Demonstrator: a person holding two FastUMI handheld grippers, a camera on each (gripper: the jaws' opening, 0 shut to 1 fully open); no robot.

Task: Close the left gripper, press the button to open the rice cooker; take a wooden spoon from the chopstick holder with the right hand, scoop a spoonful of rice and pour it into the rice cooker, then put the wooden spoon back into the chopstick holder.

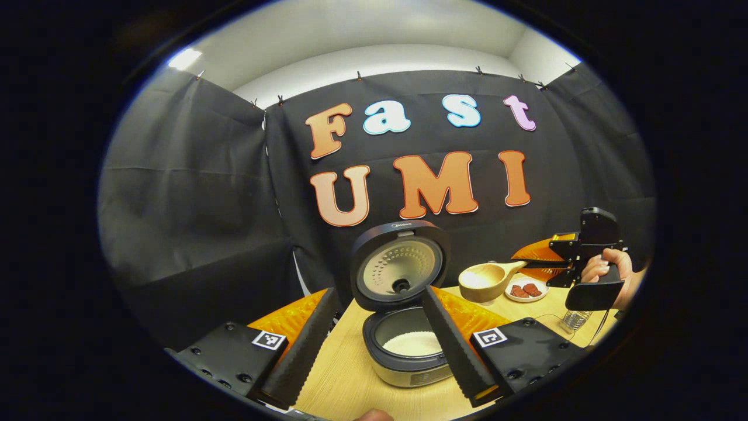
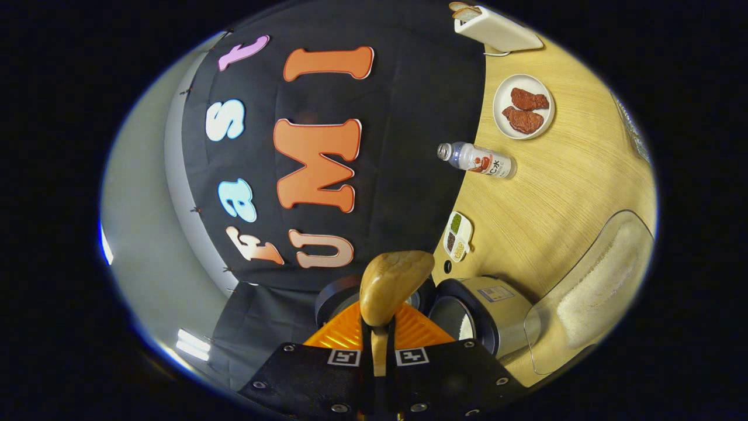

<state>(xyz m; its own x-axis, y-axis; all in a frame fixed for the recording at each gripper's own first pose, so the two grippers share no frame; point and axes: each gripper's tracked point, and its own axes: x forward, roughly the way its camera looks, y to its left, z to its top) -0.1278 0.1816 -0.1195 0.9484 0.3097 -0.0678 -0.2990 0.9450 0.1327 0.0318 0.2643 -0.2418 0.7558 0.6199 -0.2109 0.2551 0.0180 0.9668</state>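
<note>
1 light wooden spoon [image 1: 486,282], deep bowl, rice in it, clamped by right gripper [image 2: 378,342], handle horizontal, bowl toward open rice cooker [image 1: 403,345]. Left gripper [image 1: 374,345] spread wide, empty.

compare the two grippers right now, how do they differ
The left gripper has its jaws spread apart with nothing between them, framing the open rice cooker. The right gripper has its jaws closed on the handle of the wooden spoon, whose bowl is held up beside the cooker. The left one sits low over the table. Both have black bodies with orange parts.
</note>
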